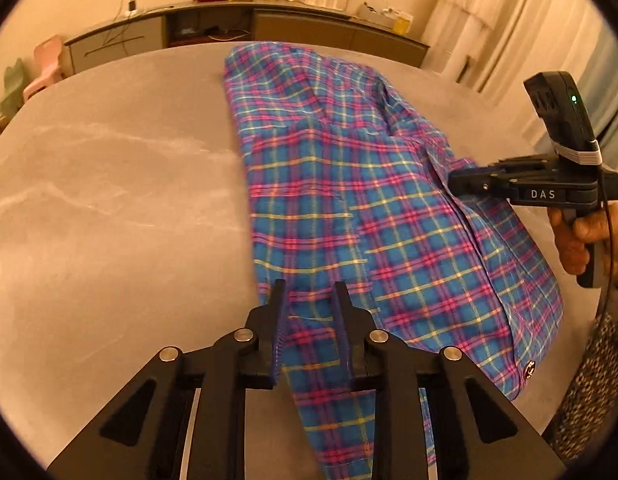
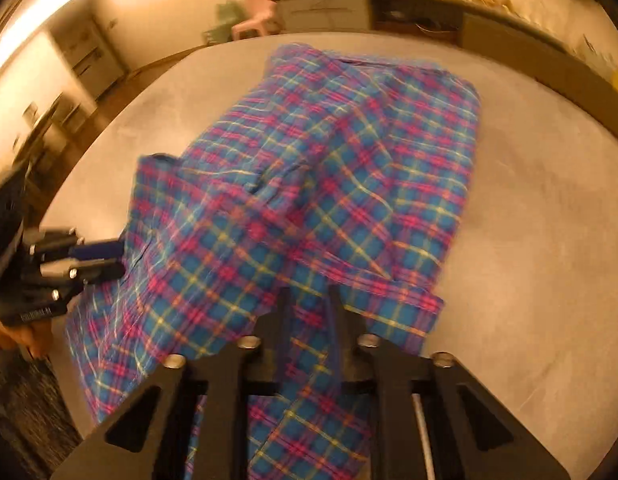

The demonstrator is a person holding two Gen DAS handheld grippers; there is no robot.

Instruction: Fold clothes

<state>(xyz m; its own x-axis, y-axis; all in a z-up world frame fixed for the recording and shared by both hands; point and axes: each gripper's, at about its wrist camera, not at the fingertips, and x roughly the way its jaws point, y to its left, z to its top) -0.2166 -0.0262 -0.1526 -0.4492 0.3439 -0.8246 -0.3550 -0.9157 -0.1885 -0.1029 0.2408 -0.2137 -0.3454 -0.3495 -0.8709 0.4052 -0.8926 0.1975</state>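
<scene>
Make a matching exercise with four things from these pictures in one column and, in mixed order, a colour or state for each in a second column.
Things:
1. plaid shirt
2. table
3. left gripper
4. small chair

States:
A. pink, standing beyond the table
B. grey, marbled surface
C. blue with pink and yellow lines
D. black, cloth between its fingers

Pairs: 1-C, 2-B, 3-D, 4-A

Warm, amber indoor light tints both views. Fisheye bending curves the table (image 1: 109,184) edge, and dark vignette rings the corners. The left wrist view is sharp; the right wrist view is smeared by motion blur, worst on the shirt (image 2: 309,184).
</scene>
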